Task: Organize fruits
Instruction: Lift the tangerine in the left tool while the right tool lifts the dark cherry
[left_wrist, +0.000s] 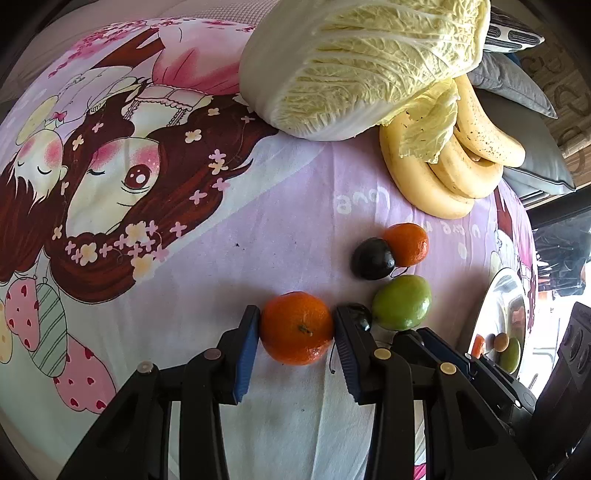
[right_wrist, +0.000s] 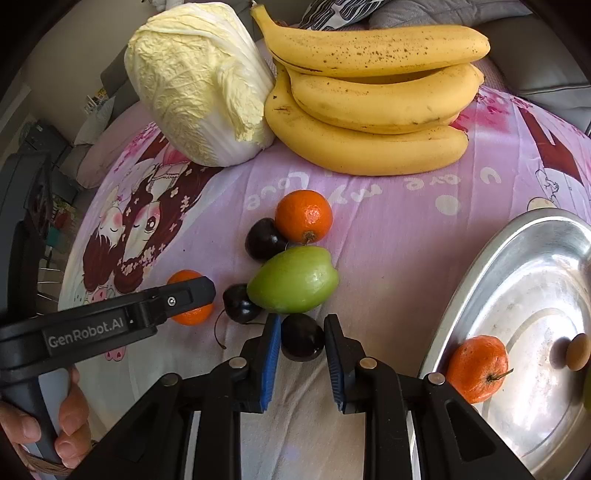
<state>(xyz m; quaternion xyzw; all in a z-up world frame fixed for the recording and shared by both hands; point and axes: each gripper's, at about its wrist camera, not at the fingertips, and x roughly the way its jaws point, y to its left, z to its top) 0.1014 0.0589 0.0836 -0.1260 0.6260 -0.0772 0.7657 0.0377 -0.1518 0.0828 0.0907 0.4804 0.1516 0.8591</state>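
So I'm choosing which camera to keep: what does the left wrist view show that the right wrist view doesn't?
Only the left wrist view shows the left gripper head-on, jaws shut on a tangerine. Only the right wrist view shows the right gripper shut on a dark cherry and a hand on the other handle. Both show the cabbage, bananas, green fruit and steel tray.
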